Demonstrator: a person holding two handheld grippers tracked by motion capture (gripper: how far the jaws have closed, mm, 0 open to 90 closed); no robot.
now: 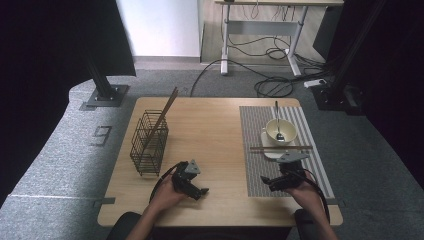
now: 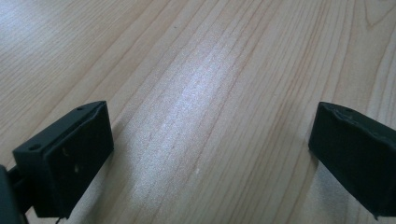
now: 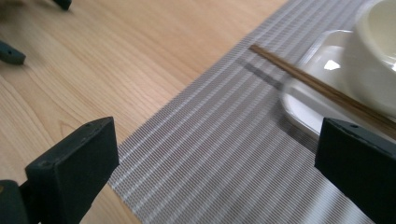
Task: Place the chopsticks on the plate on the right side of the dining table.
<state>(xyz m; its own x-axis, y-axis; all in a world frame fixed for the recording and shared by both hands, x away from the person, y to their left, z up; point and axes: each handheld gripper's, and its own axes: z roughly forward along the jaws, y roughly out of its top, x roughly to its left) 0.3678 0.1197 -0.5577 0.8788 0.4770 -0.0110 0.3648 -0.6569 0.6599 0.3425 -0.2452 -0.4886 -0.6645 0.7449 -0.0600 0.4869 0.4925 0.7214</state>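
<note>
On the striped mat (image 1: 260, 165), the chopsticks (image 1: 281, 148) lie just past the wide-open right tongs (image 1: 267, 183); the left tongs (image 1: 202, 192) gape over bare bench (image 2: 205, 93).

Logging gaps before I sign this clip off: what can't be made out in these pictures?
- Bowl: right gripper view, cut off by the top and right edges.
- Chopsticks: right gripper view, far end hidden behind the right claw's jaw.
- Spoon: high view, too small to tell what the bowl holds.
- Wire basket: high view, its contents apart from one stick too small to tell.
</note>
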